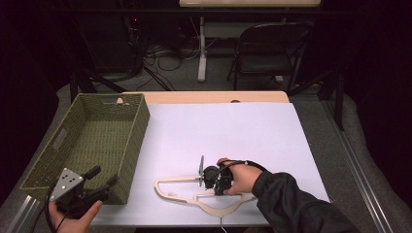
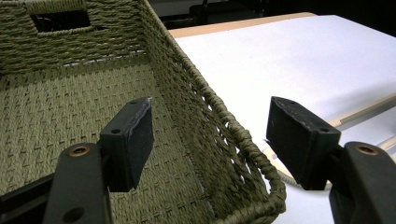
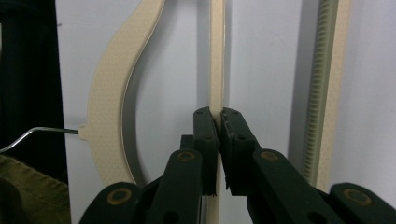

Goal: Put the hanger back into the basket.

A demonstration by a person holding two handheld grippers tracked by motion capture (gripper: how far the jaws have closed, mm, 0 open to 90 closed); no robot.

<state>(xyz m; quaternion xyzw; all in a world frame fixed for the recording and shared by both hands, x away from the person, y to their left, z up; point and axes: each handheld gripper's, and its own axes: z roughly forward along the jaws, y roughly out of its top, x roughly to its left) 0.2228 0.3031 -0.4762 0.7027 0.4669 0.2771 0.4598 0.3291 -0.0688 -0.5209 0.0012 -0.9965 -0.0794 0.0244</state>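
Observation:
A pale wooden clothes hanger [image 1: 167, 187] lies flat on the white sheet [image 1: 228, 126] near the table's front edge. My right gripper [image 1: 214, 178] rests on its middle, held from the right by a hand in a black sleeve. In the right gripper view the gripper [image 3: 218, 116] is shut on a thin straight bar of the hanger [image 3: 216, 56], with the curved shoulder [image 3: 112, 93] and metal hook [image 3: 42, 131] to its left. My left gripper [image 1: 104, 174] hovers open at the near right corner of the green woven basket [image 1: 138, 141]. Its jaws straddle the basket rim [image 2: 224, 121] and hold nothing.
The basket is empty and fills the table's left side. A wooden table edge [image 1: 209, 97] runs along the back. Beyond it stand a folding chair [image 1: 269, 48], a white desk leg [image 1: 202, 53] and cables on the floor.

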